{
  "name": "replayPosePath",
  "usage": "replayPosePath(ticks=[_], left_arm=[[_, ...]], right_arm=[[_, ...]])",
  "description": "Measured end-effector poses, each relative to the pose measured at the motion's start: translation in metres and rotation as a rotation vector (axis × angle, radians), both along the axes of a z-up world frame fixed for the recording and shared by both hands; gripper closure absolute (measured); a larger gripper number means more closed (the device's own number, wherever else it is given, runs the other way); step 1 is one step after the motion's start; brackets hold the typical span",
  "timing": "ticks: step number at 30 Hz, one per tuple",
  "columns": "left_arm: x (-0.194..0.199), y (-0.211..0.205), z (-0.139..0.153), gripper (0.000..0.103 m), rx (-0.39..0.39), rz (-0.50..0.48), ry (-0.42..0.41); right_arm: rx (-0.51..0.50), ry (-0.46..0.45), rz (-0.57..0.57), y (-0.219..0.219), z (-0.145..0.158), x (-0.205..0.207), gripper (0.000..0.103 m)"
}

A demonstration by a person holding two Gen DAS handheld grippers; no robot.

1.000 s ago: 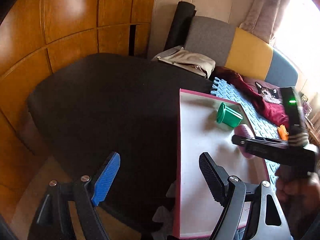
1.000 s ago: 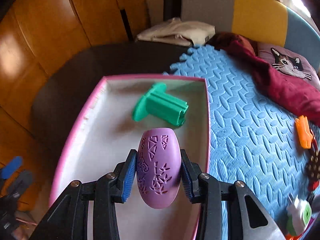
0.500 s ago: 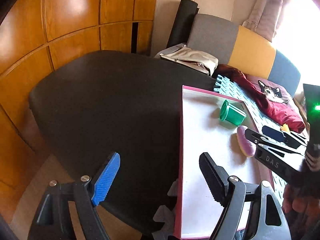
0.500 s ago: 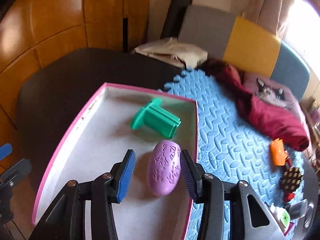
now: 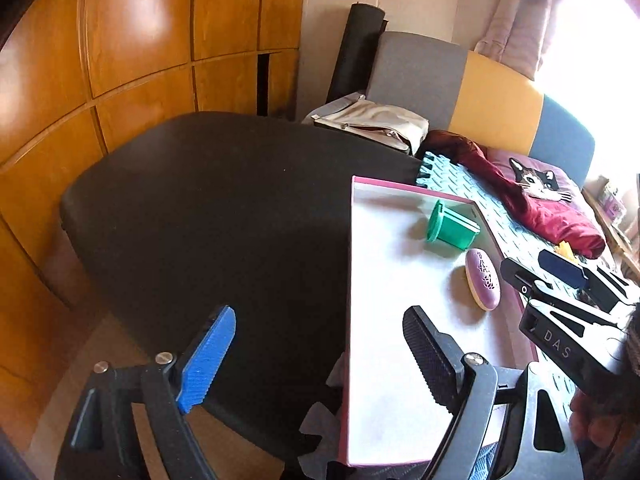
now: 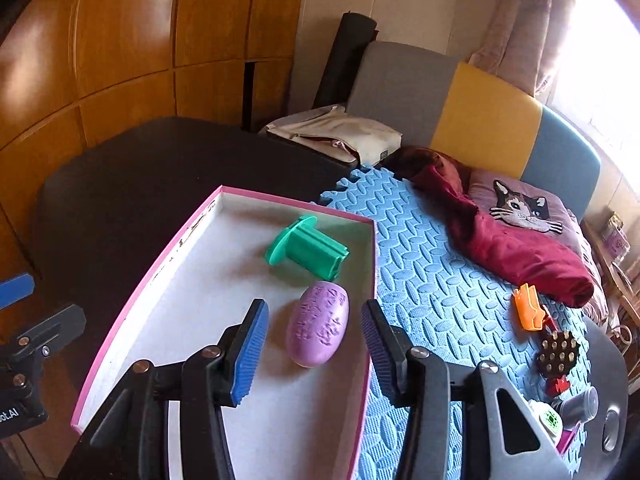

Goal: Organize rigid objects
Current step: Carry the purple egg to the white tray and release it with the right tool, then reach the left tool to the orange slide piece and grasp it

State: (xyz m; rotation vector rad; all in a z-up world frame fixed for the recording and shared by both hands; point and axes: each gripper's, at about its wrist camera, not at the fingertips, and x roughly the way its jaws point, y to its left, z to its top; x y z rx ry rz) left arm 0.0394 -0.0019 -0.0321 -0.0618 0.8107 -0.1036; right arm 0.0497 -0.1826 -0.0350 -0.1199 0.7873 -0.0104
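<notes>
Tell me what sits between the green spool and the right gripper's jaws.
The purple egg lies there on the tray floor, near the green spool, seen in the right wrist view.

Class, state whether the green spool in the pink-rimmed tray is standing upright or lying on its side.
Lying on its side. The green spool rests lengthwise on the tray floor, its round flange facing sideways, beside the purple egg.
</notes>
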Motion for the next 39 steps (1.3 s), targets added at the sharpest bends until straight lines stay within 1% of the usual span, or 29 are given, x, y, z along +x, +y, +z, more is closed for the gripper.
replayPosePath(ticks=[6, 11, 15, 18, 23, 30, 33, 36, 39], left_arm=[[-0.006, -0.011, 0.006, 0.017, 0.019, -0.039, -0.021], [-0.011, -0.025, 0.011, 0.017, 0.044, -0.087, -0.035], [-0.011, -0.038, 0.014, 0.017, 0.053, -0.127, -0.037], [-0.011, -0.052, 0.016, 0.017, 0.058, -0.164, -0.042], [-0.008, -0.076, 0.022, 0.017, 0.061, -0.225, -0.058], [-0.003, -0.118, 0.028, 0.017, 0.058, -0.333, -0.058], [0.0, -0.141, 0.031, 0.017, 0.059, -0.385, -0.06], [0.004, -0.163, 0.033, 0.017, 0.046, -0.43, -0.042], [0.015, -0.189, 0.033, 0.017, 0.002, -0.474, 0.012]], right_arm=[[0.022, -0.017, -0.037, -0.016, 0.005, -0.011, 0.051], [0.032, -0.033, -0.076, -0.037, 0.009, -0.021, 0.05], [0.029, -0.039, -0.118, -0.061, 0.01, -0.03, 0.05], [0.022, -0.047, -0.167, -0.086, 0.012, -0.039, 0.05], [0.017, -0.063, -0.282, -0.145, 0.018, -0.056, 0.05], [0.067, -0.097, -0.5, -0.244, 0.03, -0.086, 0.05], [0.093, -0.112, -0.592, -0.285, 0.029, -0.099, 0.05], [0.126, -0.12, -0.655, -0.314, 0.025, -0.108, 0.05], [0.185, -0.131, -0.707, -0.341, 0.015, -0.12, 0.05]])
